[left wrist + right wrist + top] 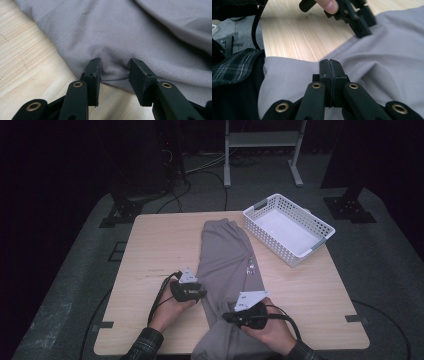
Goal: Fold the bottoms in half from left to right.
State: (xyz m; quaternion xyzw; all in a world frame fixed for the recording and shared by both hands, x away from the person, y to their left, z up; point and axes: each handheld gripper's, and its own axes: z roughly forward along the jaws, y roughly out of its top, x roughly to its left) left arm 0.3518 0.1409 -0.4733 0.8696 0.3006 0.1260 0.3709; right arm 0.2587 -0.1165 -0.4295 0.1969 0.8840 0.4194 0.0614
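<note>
Grey soft-cloth trousers lie lengthwise down the middle of the pale wooden table, waistband toward the far edge, lower part spilling over the near edge toward the person.

Left gripper: jaws stand partly spread, tips resting against the left fold of the cloth, a small ridge of fabric bunched between them. The pads do not look to press on it, so I read this as a pinning or steadying touch at the edge, not a grip. Its position at the garment's side suggests it anchors a fold line.

Right gripper: jaws pressed fully together, no gap visible. It hovers over the near part of the cloth; whether a thin layer is caught between the pads I cannot tell from the right gripper view. In the high view this gripper sits over the lower leg section, likely placed to draw that end across.

Outward: white plastic lattice basket stands at the far right corner, empty, apart from the trousers, probably the destination once folded. Plaid sleeve at near edge.
</note>
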